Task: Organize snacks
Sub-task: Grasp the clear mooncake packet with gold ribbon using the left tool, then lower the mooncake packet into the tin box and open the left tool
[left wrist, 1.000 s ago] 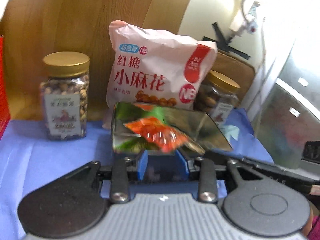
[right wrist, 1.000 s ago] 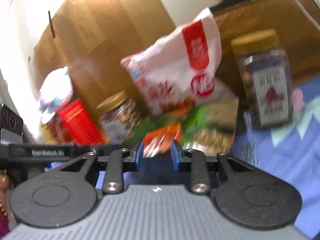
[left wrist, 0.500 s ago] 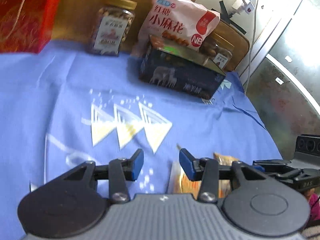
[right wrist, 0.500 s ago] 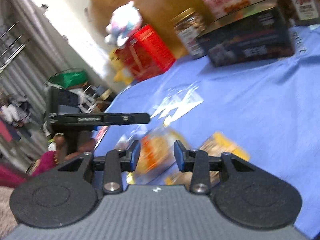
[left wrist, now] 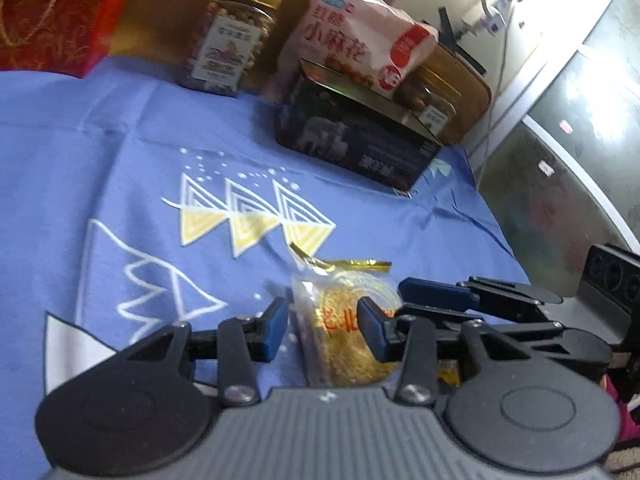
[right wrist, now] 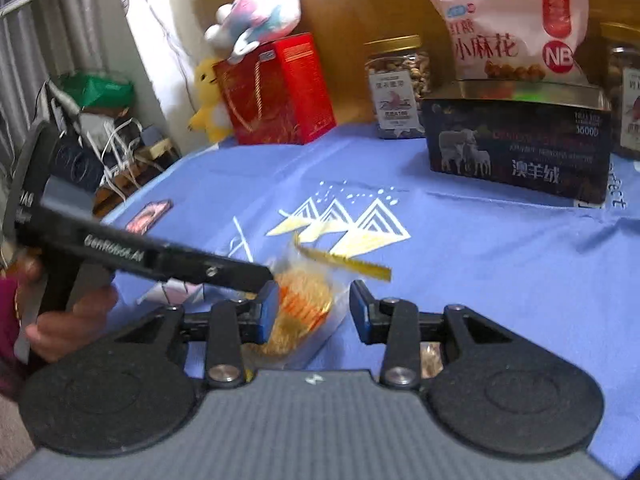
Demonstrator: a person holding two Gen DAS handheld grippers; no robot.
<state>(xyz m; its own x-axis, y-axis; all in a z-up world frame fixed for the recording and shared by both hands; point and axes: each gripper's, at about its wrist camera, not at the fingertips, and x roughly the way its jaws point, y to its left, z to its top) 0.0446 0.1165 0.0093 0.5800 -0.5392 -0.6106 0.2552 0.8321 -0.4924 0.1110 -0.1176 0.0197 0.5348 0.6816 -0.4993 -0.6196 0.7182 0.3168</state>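
A clear packet with a golden round pastry lies on the blue cloth near the front edge; it also shows in the right wrist view. My left gripper is open with the packet between its fingers. My right gripper is open just beside it, the packet against its left finger. The right gripper's fingers reach in from the right in the left wrist view. A dark open box stands at the back, also in the right wrist view.
Behind the box stand a pink snack bag, two nut jars and a red gift box with plush toys. A small dark packet lies at the cloth's left edge. Another packet lies under my right gripper.
Both grippers pulled back from the box at the rear to the front of the cloth and lowered around the golden pastry packet. The left gripper released the orange snack into the box.
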